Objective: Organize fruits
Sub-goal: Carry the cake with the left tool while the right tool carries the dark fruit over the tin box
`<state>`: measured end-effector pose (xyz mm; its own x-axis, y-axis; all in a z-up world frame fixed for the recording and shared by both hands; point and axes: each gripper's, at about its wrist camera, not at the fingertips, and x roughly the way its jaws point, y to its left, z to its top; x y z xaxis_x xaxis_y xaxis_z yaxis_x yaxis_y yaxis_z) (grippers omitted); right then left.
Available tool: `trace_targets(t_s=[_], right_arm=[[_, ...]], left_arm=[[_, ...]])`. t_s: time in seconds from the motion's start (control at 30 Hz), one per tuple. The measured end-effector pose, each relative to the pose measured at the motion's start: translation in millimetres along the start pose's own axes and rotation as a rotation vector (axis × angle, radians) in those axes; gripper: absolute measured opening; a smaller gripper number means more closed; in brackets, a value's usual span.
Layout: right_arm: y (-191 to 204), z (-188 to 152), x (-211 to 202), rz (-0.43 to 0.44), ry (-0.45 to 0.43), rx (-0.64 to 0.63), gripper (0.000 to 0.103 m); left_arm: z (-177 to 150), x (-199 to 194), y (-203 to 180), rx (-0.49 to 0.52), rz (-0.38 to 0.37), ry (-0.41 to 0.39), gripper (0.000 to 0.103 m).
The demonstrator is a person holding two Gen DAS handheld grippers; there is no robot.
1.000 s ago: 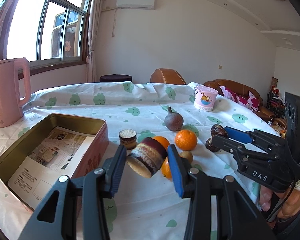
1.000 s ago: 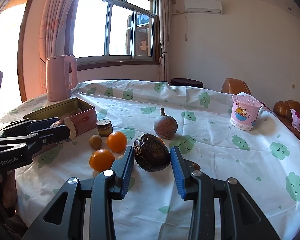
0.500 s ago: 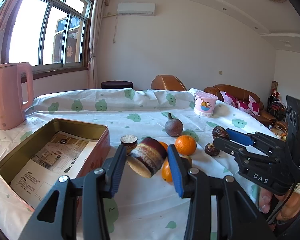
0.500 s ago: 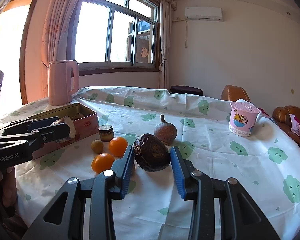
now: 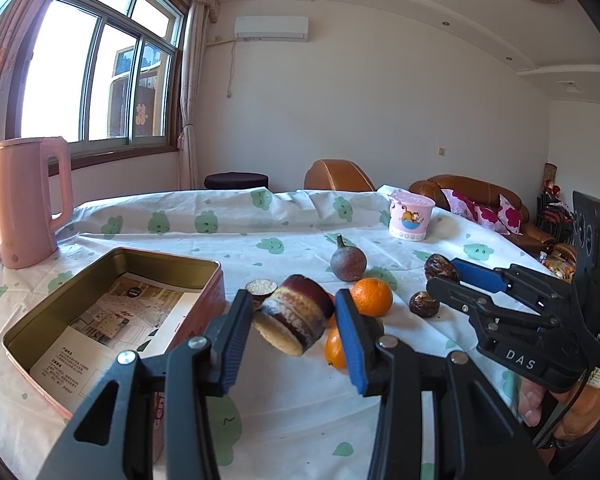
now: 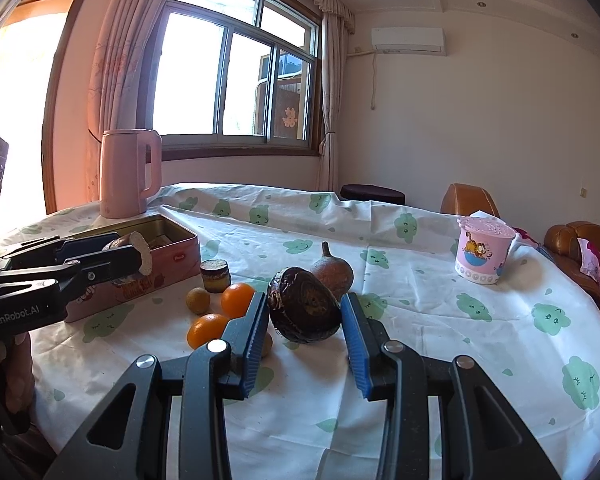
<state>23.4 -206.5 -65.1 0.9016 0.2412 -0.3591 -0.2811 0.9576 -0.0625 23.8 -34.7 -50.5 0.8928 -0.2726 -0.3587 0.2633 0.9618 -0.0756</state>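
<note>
Nothing has shifted: my left tongs (image 5: 296, 322) still pinch the cut fruit chunk (image 5: 294, 314) above the tabletop (image 5: 284, 408), right of the open tin (image 5: 112, 312). From the right view, my right tongs (image 6: 305, 320) pinch a dark fruit (image 6: 303, 306), oranges (image 6: 237, 300) lying left.

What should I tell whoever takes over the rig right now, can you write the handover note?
Left gripper: shut on a cut purple chunk, held above the cloth beside the tin.
Right gripper: shut on a dark brown fruit, also off the table.
On the cloth: two oranges, a small brown fruit, a stemmed brown fruit, a small cut piece.
Done: no fruit visible in the tin, only a leaflet.
Left: place both held pieces, then the rest, probably into the tin.
</note>
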Motion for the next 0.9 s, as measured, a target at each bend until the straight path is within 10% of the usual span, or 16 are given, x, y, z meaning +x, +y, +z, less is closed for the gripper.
trace_targets(t_s=[0.9], right_arm=[[104.7, 97.0, 53.5, 0.224, 0.030, -0.143, 0.040]], left_arm=[[30.0, 4.5, 116.2, -0.037, 0.291, 0.086, 0.044]])
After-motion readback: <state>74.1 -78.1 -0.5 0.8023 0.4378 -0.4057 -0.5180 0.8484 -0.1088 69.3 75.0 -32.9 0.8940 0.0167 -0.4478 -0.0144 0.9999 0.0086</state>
